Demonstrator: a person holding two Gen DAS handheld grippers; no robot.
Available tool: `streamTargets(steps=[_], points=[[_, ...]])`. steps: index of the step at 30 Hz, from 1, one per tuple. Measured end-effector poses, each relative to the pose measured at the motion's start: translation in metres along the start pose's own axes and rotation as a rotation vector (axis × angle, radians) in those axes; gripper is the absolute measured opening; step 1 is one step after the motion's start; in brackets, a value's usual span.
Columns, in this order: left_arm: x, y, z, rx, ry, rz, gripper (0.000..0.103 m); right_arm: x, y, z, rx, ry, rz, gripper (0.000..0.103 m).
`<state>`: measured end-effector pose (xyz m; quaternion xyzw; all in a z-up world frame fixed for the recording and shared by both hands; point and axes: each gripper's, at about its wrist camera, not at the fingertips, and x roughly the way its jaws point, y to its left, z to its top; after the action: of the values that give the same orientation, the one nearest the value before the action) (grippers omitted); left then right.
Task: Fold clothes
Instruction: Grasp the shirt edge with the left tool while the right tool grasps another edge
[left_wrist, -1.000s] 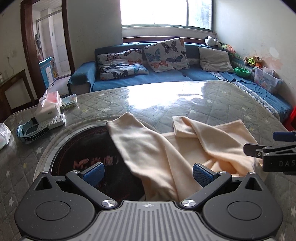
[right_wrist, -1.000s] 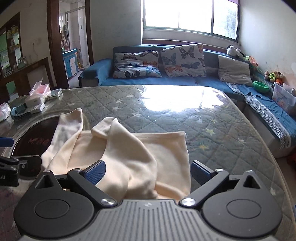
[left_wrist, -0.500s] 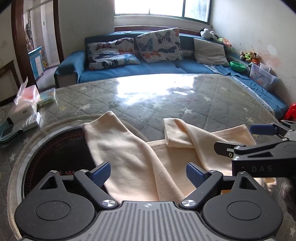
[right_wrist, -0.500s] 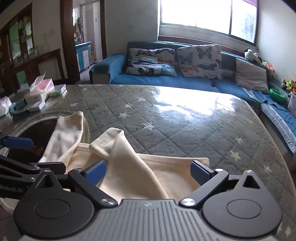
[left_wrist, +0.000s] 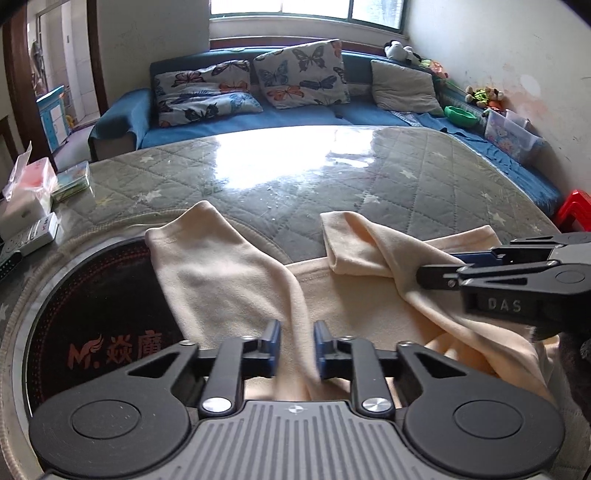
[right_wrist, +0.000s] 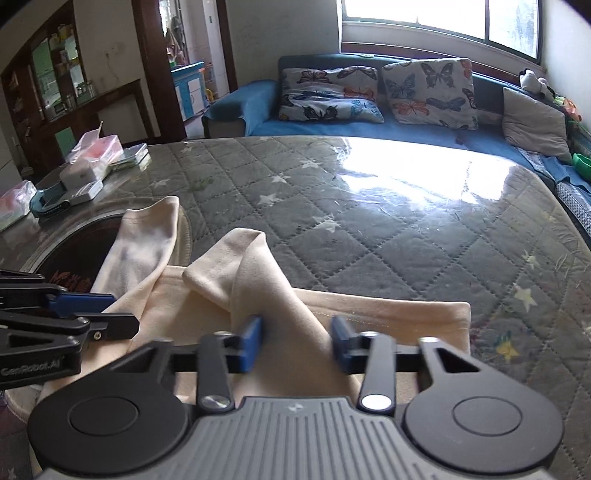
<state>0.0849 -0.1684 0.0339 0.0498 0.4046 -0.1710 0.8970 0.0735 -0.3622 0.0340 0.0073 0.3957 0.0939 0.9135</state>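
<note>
A cream long-sleeved garment (left_wrist: 354, 306) lies on the quilted grey table cover (left_wrist: 332, 177), both sleeves pointing away from me. My left gripper (left_wrist: 295, 349) has its blue pads close together around the fabric of the left sleeve (left_wrist: 221, 273) near the shoulder. My right gripper (right_wrist: 295, 343) has its pads closing around the right sleeve (right_wrist: 258, 277), which is raised in a fold. The garment (right_wrist: 388, 314) also shows in the right wrist view. Each gripper shows side-on in the other's view.
A round dark inset with red lettering (left_wrist: 92, 332) lies under the left sleeve. Tissue packs and boxes (left_wrist: 26, 206) sit at the table's far left. A blue sofa with butterfly cushions (left_wrist: 288, 81) stands behind the table.
Both grippers moved forward over the garment and their jaws closed from wide open onto the sleeves. The right sleeve is bunched up higher.
</note>
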Motion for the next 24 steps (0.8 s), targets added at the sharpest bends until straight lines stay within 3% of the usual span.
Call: streamTargets(steps=[2,4,14,24], points=[[-0.005,0.001,-0.002,0.003,-0.015,-0.001,0.010,-0.007,-0.001,-0.001,0.008,-0.012,0.003,0.011],[-0.011,0.003,-0.004,0.000,-0.032,-0.006,0.006,-0.020,-0.003,-0.005,0.022,-0.044,-0.005,0.009],[-0.065,0.022,-0.021,-0.051,-0.136,0.010,0.003,-0.108,-0.024,-0.035,0.116,-0.229,-0.084,0.008],[-0.131,0.049,-0.064,-0.091,-0.189,0.031,0.003,-0.184,-0.049,-0.091,0.251,-0.319,-0.137,0.008]])
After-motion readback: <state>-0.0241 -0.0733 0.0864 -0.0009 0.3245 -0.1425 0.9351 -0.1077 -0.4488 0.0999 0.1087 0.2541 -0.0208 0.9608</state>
